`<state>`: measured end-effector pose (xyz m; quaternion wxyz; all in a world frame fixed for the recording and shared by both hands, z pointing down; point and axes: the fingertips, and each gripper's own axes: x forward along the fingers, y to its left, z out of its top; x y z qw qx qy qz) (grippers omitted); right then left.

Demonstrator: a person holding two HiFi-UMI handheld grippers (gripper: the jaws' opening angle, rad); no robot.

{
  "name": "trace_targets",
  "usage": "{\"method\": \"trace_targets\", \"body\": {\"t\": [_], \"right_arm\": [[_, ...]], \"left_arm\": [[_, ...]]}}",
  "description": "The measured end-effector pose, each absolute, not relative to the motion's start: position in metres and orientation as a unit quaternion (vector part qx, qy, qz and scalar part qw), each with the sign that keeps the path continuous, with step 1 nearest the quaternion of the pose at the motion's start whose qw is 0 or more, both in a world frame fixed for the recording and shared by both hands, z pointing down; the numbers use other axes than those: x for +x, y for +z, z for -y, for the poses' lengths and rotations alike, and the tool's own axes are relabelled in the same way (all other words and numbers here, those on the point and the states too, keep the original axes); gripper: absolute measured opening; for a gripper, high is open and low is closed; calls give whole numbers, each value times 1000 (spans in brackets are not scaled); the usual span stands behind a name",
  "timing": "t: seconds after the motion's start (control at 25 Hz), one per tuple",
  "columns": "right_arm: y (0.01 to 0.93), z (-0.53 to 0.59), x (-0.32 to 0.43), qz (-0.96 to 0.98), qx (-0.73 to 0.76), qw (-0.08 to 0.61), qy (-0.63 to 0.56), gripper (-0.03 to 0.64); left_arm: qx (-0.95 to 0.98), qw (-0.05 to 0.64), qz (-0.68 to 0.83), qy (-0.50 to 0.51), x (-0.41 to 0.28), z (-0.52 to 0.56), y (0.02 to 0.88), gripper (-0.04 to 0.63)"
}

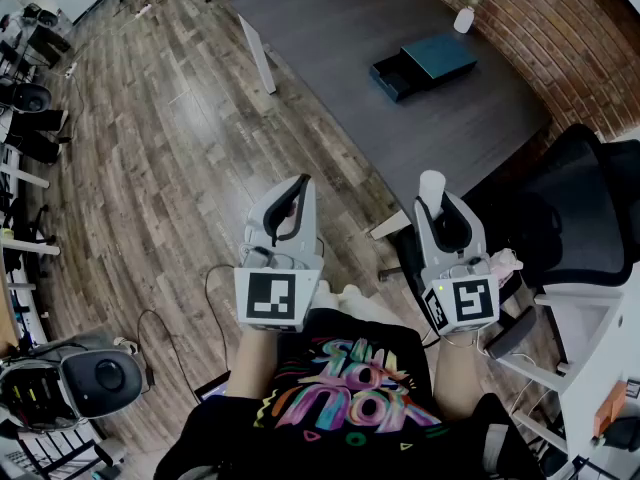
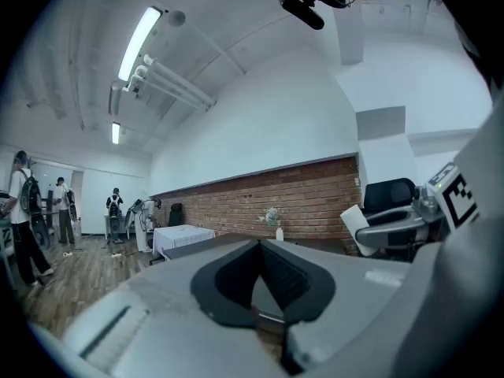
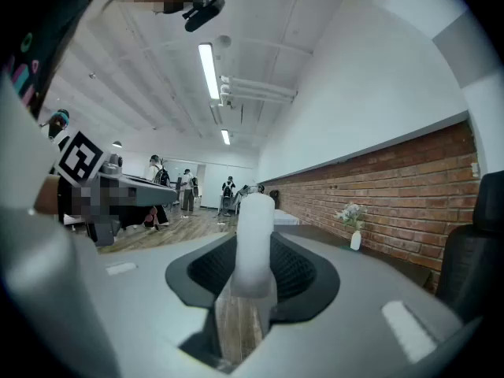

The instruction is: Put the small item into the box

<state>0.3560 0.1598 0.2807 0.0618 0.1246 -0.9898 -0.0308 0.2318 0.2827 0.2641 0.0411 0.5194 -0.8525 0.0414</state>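
Right now my right gripper (image 1: 438, 213) is clamped on the small white cylinder (image 3: 253, 239). It stands upright between the pads, its end sticking out past the tips, ready to go in. My left gripper (image 1: 297, 196) is closed on nothing and held level alongside, simply out of the way. The box (image 1: 425, 63) sits well ahead on the dark table (image 1: 330, 28), near the edge along the brick wall (image 1: 520, 48). What looks like its drawer is pulled open, I judge to receive the cylinder.

Hand-held gripper (image 3: 253, 270) clamped on white cylinder (image 3: 254, 235), brick wall (image 3: 402, 191) at right
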Motion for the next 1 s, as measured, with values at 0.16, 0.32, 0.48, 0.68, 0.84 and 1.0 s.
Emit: {"method": "trace_targets", "body": {"t": [0.16,0.32,0.48,0.68,0.84,1.0], "right_arm": [[279,-157,362,990,122,59,-28,130],[283,-151,369,992,115,56,-20,130],[288,-147,370,993,103,57,-17,130],[292,-143,365,994,91,56,-9,130],[301,-138,346,995,85,58,-5,132],[306,-126,312,994,89,67,-4,132]], "left_arm": [[521,38,852,40,238,-278,261,2],[516,38,854,42,247,-272,262,2],[506,42,860,48,252,-270,265,2],[504,43,861,52,252,-262,269,2],[503,47,861,50,236,-255,277,2],[510,50,857,50,199,-242,282,2]]}}
